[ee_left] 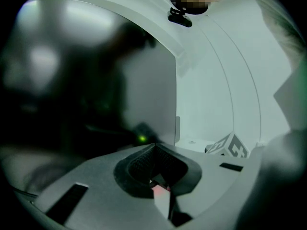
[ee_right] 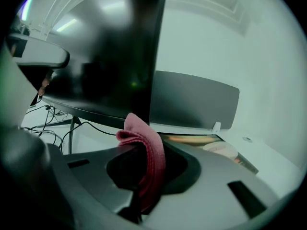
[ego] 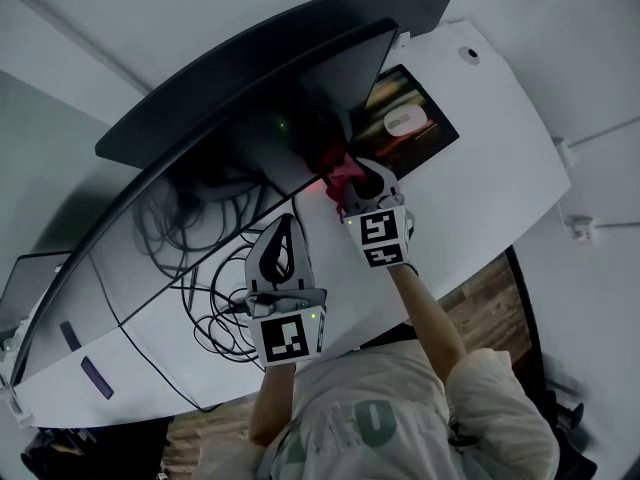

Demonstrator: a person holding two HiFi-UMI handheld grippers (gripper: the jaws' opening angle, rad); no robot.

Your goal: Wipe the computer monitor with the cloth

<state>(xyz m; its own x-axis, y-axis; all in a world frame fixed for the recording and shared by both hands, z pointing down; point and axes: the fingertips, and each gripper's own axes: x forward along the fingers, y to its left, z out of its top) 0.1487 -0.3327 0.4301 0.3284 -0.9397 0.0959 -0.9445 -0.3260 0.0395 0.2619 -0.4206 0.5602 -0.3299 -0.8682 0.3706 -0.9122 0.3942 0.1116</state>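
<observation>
Right tongs clamped on folded pink cloth, held up at lower edge of the dark monitor, cloth just at the screen. Left tongs jaws together, hovering over white worktop near the tangled cables. Mouse on its pad, right of the monitor.

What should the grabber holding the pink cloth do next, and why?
Probably nudge the right gripper up a little so the pink cloth presses on the dark monitor screen, then sweep left. The cloth is clamped in its jaws and sits at the screen's lower edge; contact isn't clear.
</observation>
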